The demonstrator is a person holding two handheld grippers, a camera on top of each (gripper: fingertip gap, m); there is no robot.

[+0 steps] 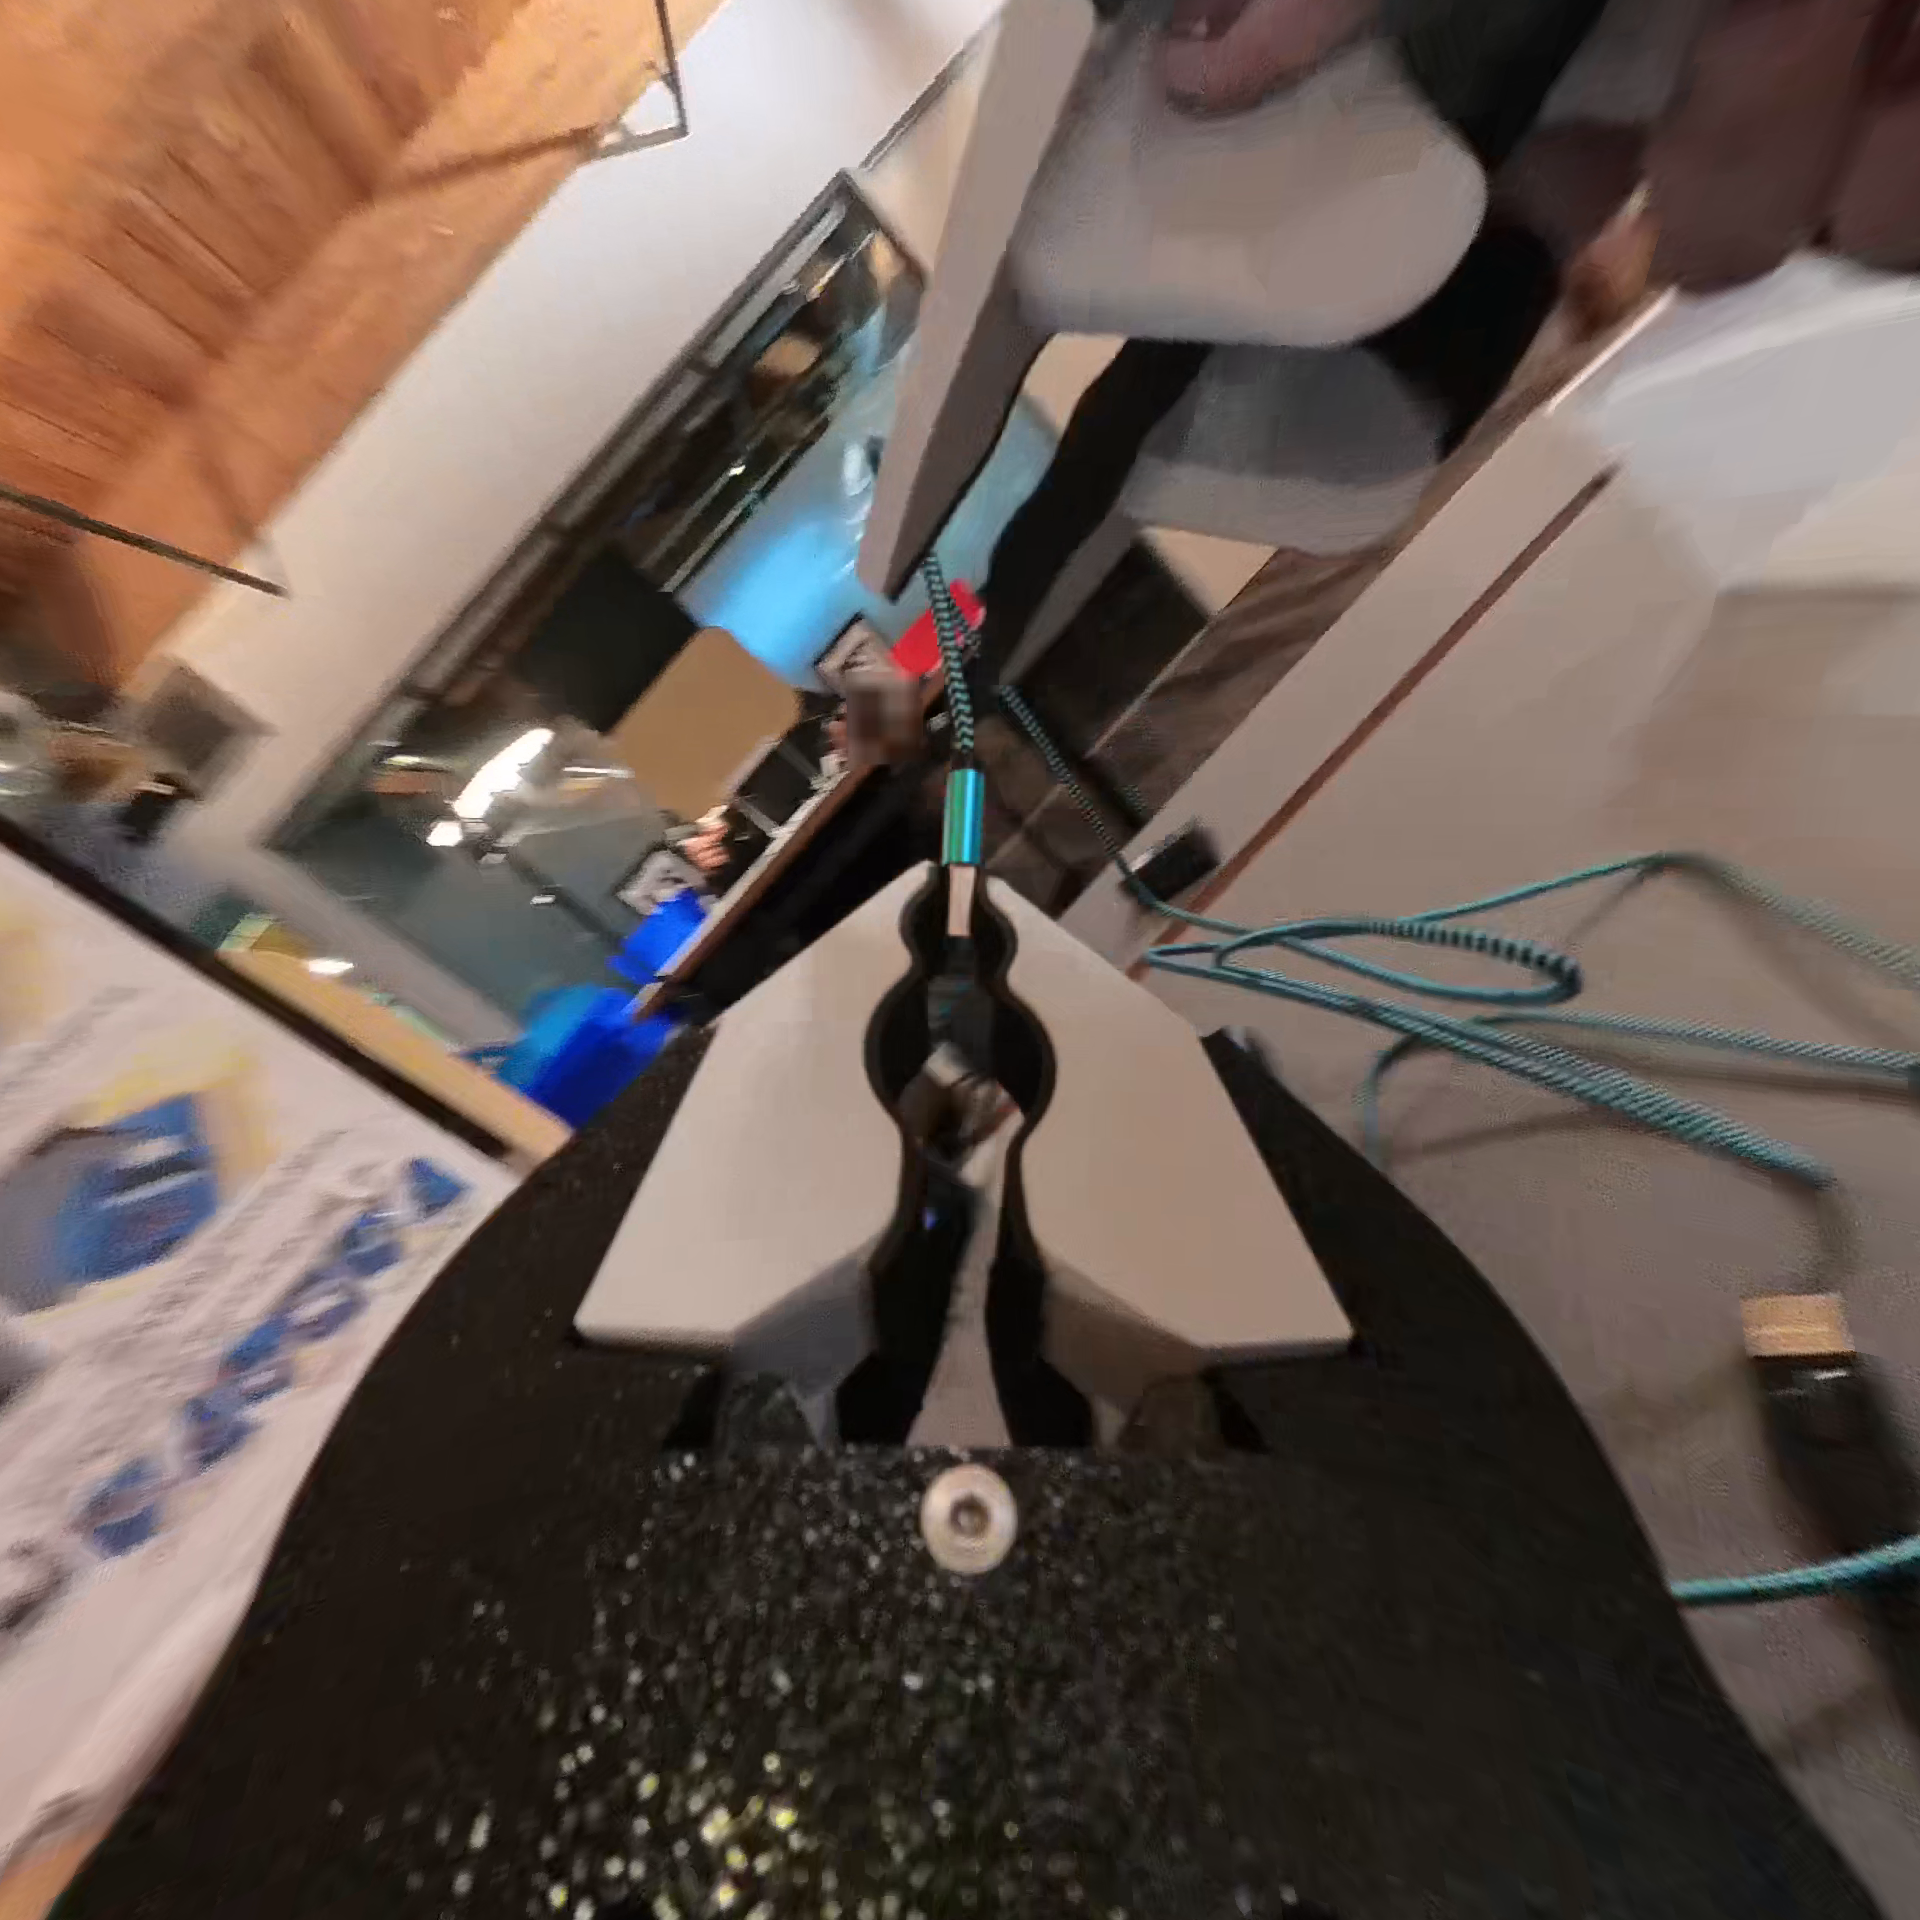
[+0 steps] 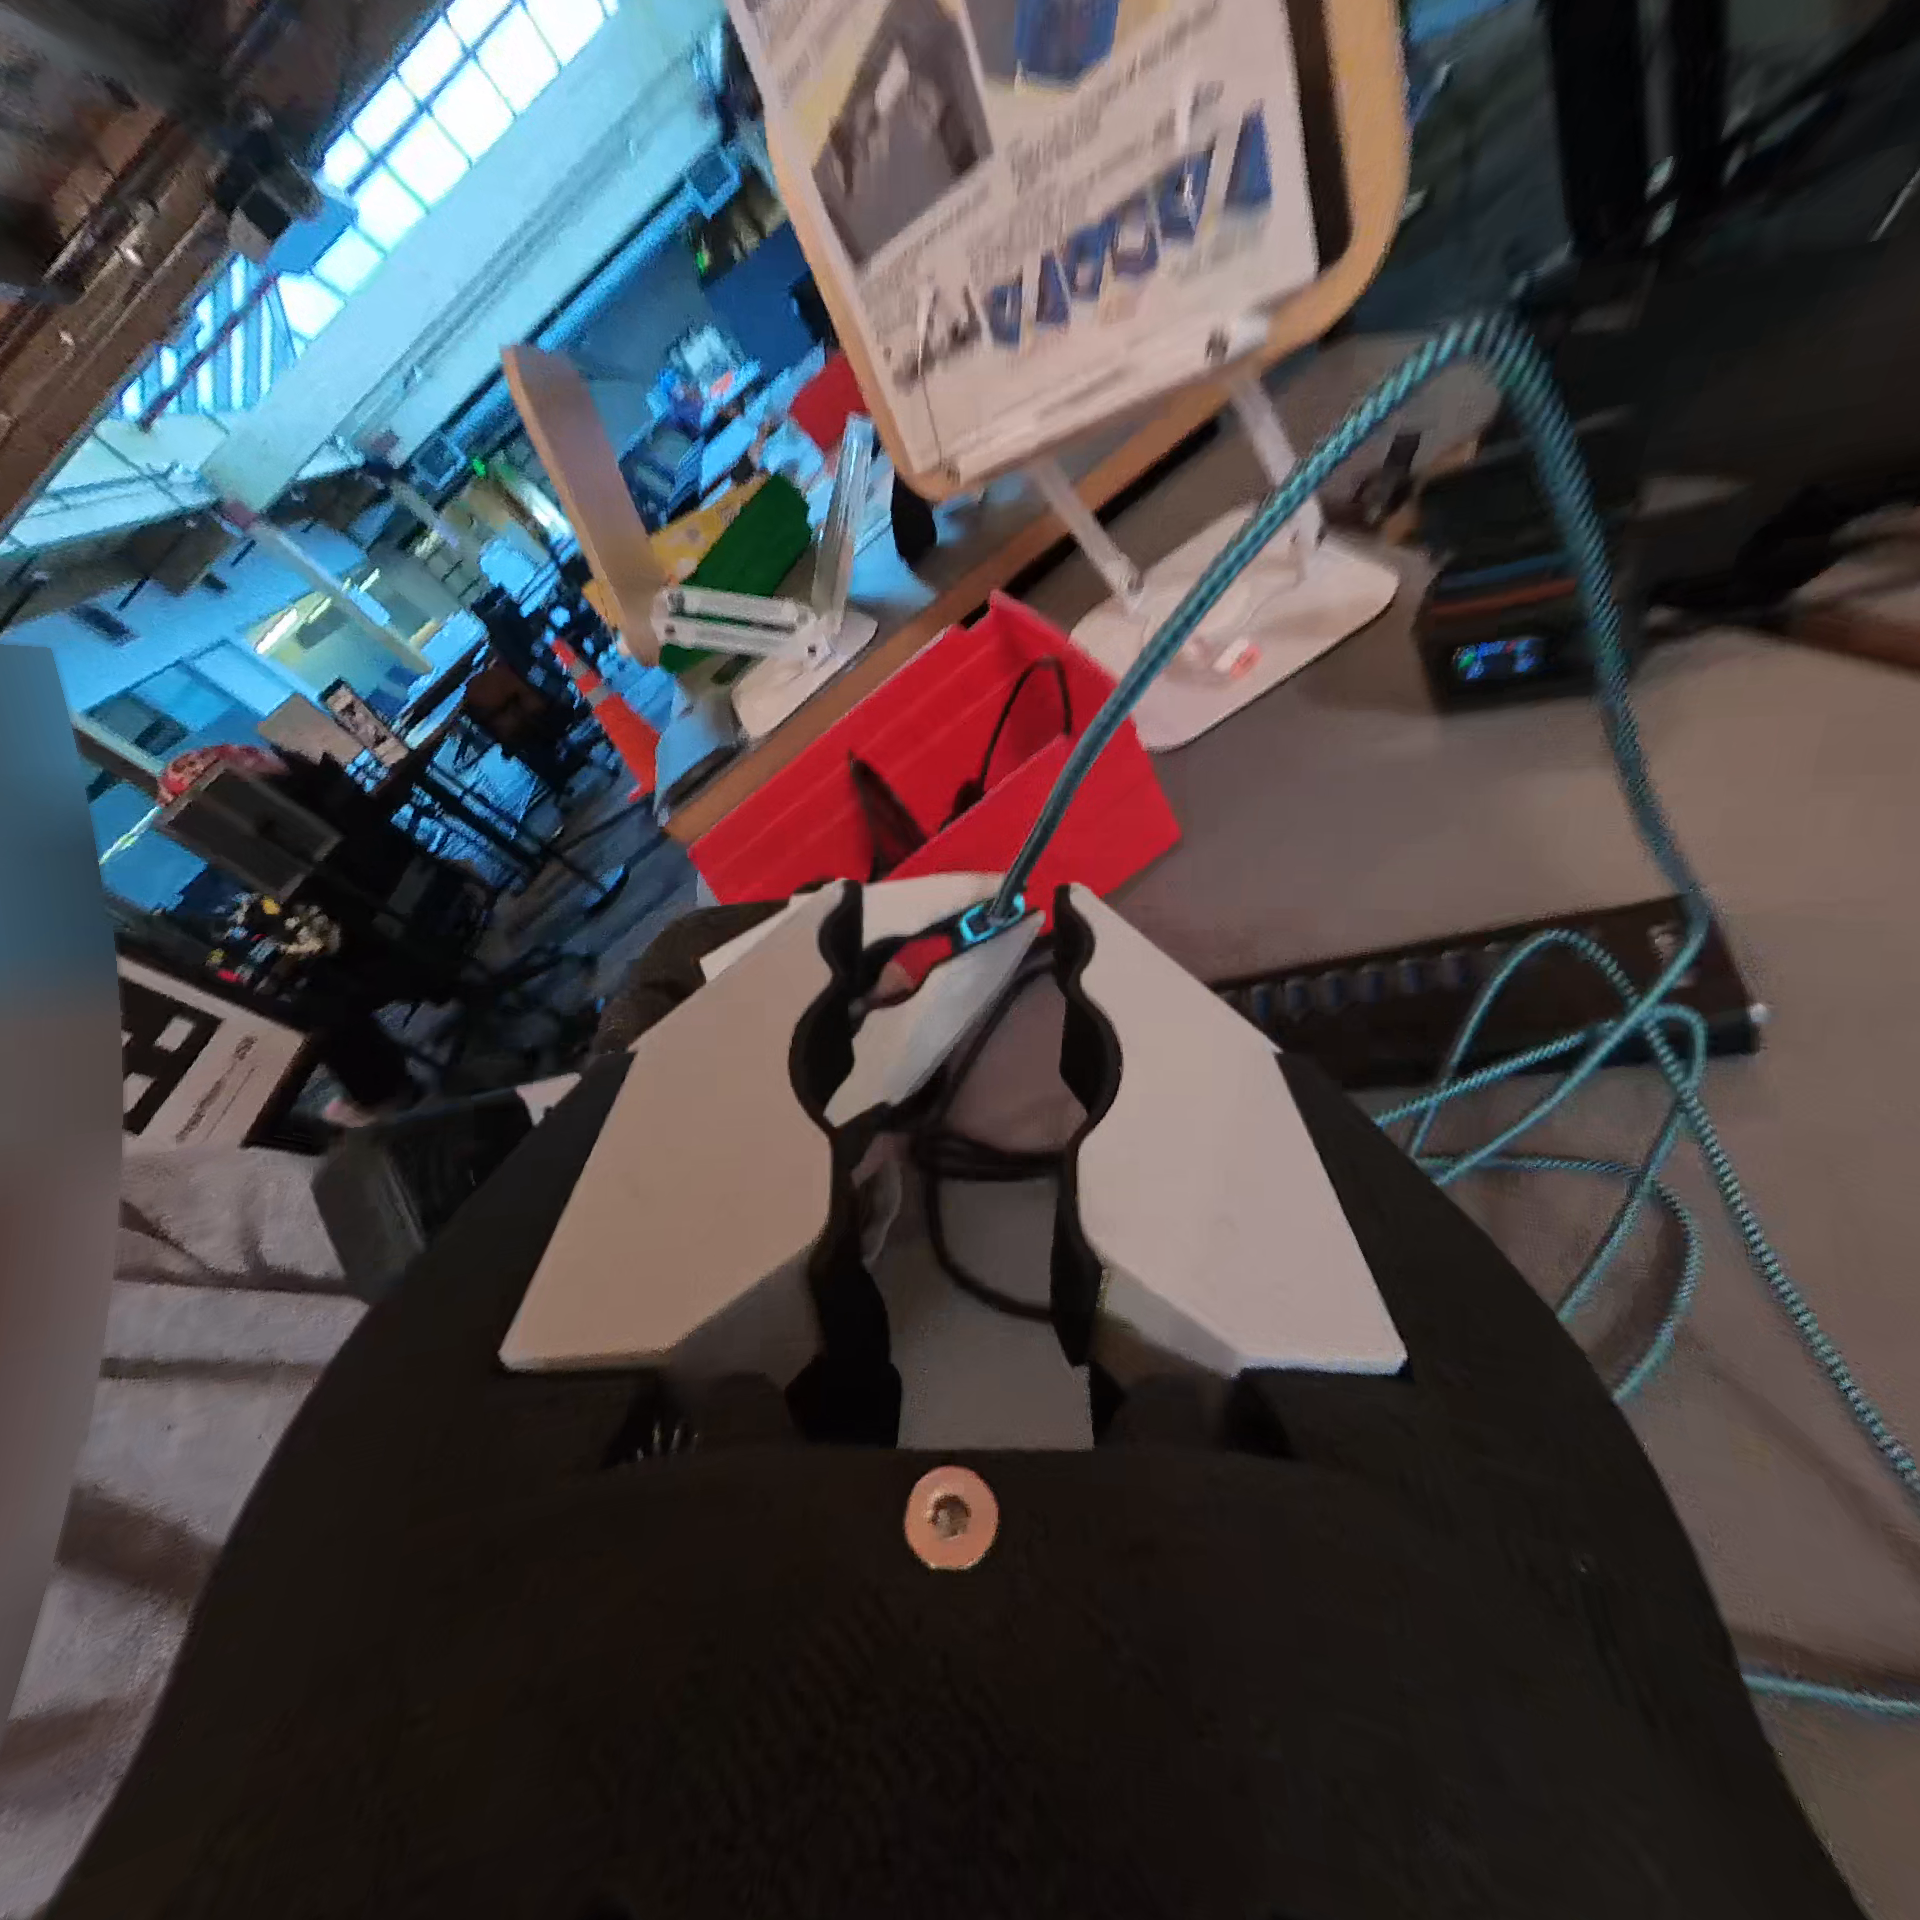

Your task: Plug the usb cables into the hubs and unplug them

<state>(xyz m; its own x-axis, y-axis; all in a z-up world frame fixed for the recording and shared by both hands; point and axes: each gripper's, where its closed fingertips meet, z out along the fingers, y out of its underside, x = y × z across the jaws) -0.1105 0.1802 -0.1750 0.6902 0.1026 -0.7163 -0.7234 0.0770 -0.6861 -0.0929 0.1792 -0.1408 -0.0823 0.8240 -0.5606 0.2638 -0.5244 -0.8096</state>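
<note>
My left gripper (image 1: 961, 899) is shut on the metal end of a USB plug (image 1: 961, 821) with a shiny teal shell. Its teal braided cable (image 1: 956, 665) runs up behind a white finger (image 1: 945, 395) of my right gripper. In the right wrist view my right gripper (image 2: 961, 925) stands open, its jaws on either side of the same plug (image 2: 977, 923) and the left gripper's white fingertips (image 2: 935, 1029). The cable (image 2: 1143, 665) arcs up and right. A long black hub (image 2: 1475, 997) with a row of ports lies on the table to the right.
Loops of teal cable (image 1: 1455, 997) lie on the grey table. A small black hub (image 1: 1179, 857) has a cable plugged in. A loose USB plug (image 1: 1797, 1330) lies at right. A red bin (image 2: 1039, 790), a printed board on a stand (image 2: 1091, 208) and a small lit device (image 2: 1496, 655) stand behind.
</note>
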